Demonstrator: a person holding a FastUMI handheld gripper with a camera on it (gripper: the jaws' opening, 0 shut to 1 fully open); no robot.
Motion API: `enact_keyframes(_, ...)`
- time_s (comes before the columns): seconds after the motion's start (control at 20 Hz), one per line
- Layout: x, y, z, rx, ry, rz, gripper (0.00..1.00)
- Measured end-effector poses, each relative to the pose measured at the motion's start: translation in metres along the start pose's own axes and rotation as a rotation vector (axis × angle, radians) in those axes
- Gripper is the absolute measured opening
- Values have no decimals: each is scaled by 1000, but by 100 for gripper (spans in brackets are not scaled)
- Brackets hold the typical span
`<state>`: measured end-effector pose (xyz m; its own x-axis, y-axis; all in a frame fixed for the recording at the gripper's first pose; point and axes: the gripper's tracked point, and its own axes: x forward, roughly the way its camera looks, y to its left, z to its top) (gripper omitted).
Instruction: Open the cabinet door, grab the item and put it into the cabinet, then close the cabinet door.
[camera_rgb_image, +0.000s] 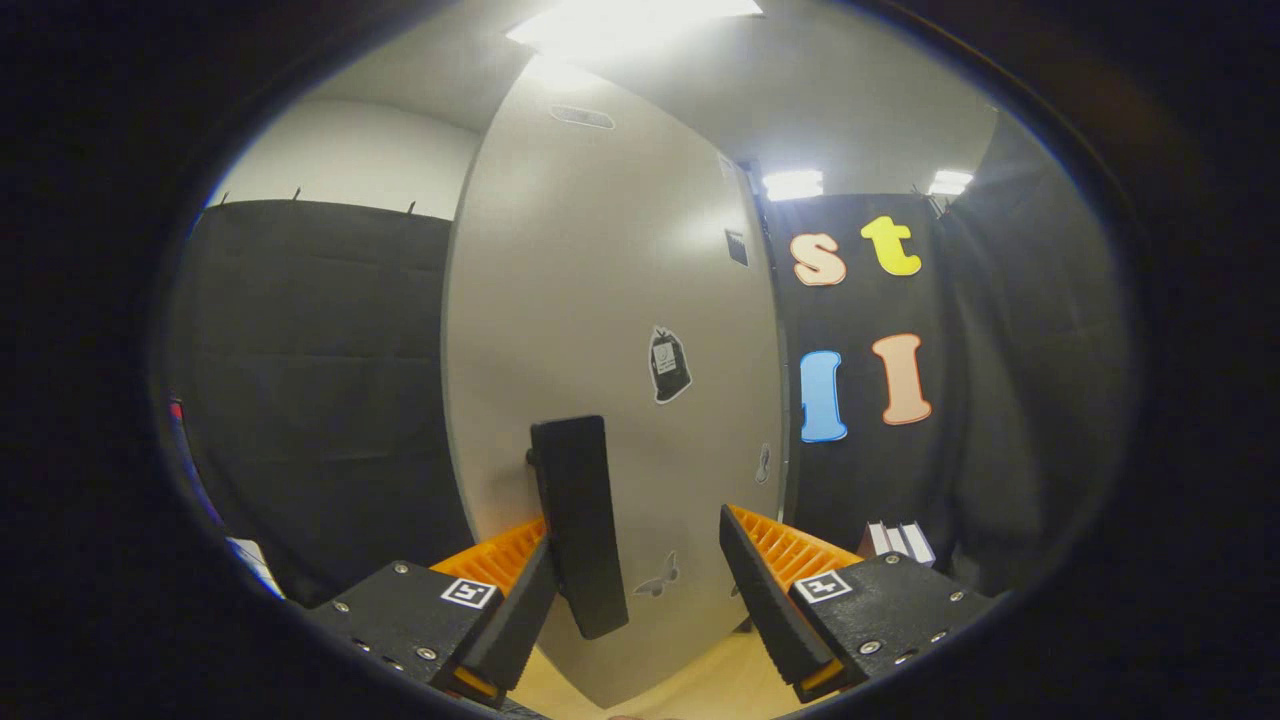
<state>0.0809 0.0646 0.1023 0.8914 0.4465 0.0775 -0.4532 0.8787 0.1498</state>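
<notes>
A tall pale grey cabinet door (600, 330) stands right in front of me, with small stickers on its face. Its dark upright handle (580, 520) juts out from the door just ahead of my left finger, almost touching that finger's tip. My gripper (640, 590) is open, the handle lying toward the left side of the gap, and the right finger stands well apart from it. Whether the door is ajar I cannot tell.
Black cloth walls stand to the left and right of the cabinet. A small white box-like item (898, 540) sits low beyond the right finger, by the cloth. A light wooden surface (720, 690) lies below the fingers.
</notes>
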Motion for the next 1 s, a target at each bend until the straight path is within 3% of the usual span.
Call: enact_keyframes(1.0,73,58,-5,-51,1,3,96)
